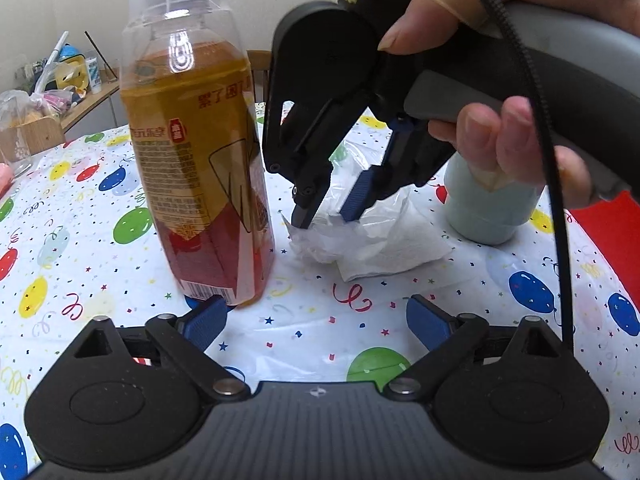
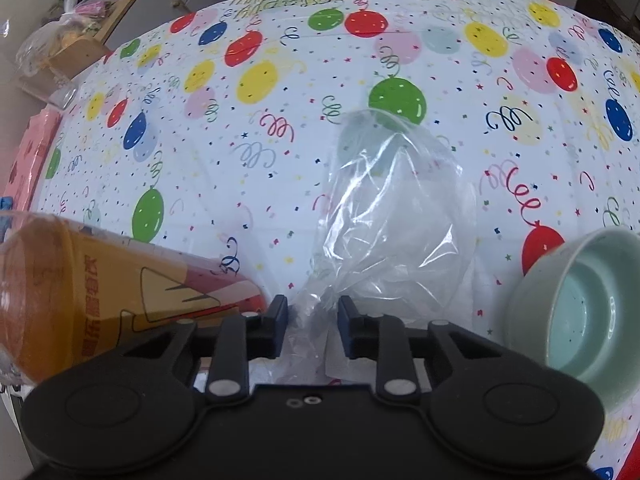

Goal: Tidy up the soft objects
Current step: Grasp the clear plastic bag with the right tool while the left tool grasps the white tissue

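Observation:
A crumpled clear plastic bag [image 1: 372, 212] lies on the balloon-print tablecloth, partly over a white paper napkin [image 1: 400, 256]. In the left wrist view my right gripper [image 1: 326, 214] comes down onto the bag, its fingers a small gap apart around the plastic. In the right wrist view the bag [image 2: 392, 220] runs forward from between the right gripper's fingertips [image 2: 313, 320], which stand a little apart with plastic between them. My left gripper [image 1: 316, 320] is wide open and empty, low over the cloth, just in front of the bag.
A tall bottle of amber drink [image 1: 196, 160] stands left of the bag, close to my left fingertip; it also shows in the right wrist view [image 2: 100, 292]. A pale green bowl [image 2: 588, 312] sits right of the bag. Clutter on a shelf [image 1: 60, 76] lies beyond the table.

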A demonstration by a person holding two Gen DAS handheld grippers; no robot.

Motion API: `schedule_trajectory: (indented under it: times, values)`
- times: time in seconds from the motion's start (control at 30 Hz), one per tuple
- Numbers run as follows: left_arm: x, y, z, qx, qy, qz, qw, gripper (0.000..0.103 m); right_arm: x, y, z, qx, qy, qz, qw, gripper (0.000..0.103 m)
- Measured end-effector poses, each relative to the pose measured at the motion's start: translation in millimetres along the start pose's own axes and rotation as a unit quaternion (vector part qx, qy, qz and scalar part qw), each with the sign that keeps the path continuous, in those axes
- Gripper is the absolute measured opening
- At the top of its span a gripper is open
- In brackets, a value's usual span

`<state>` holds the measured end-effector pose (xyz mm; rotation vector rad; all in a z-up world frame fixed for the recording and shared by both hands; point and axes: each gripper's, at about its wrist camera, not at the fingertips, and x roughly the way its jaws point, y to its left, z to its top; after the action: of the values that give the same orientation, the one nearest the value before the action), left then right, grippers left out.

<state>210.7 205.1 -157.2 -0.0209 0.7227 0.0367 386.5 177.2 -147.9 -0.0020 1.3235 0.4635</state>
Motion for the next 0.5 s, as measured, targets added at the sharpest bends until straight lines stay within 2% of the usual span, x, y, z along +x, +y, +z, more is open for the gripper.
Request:
schedule_trajectory:
  times: [0.23,0.33,0.4,0.5]
  values:
    - [4.0,-3.0,4.3,0.005,0.000,-0.010,0.9999,0.091,-19.5,0.8,-4.8,-0.036,-0.017,0.010,0.999,0.020]
    - [5.5,-7.1,8.5,0.010,-0.004,-0.019,0.9998,0.091,-37.3,-6.3,-3.1,-0.042,-0.031,0.014,0.999,0.020]
    - [10.2,-12.0,12.6,0.014,-0.003,-0.027,0.9995,0.086,-49.6,-12.6,-1.4,-0.046,-0.041,0.015,0.998,0.020]
    - [19.1,-19.7,20.1,0.020,-0.002,-0.033,0.9993,0.085,-65.9,-24.1,1.1,-0.046,-0.055,0.015,0.997,0.020]
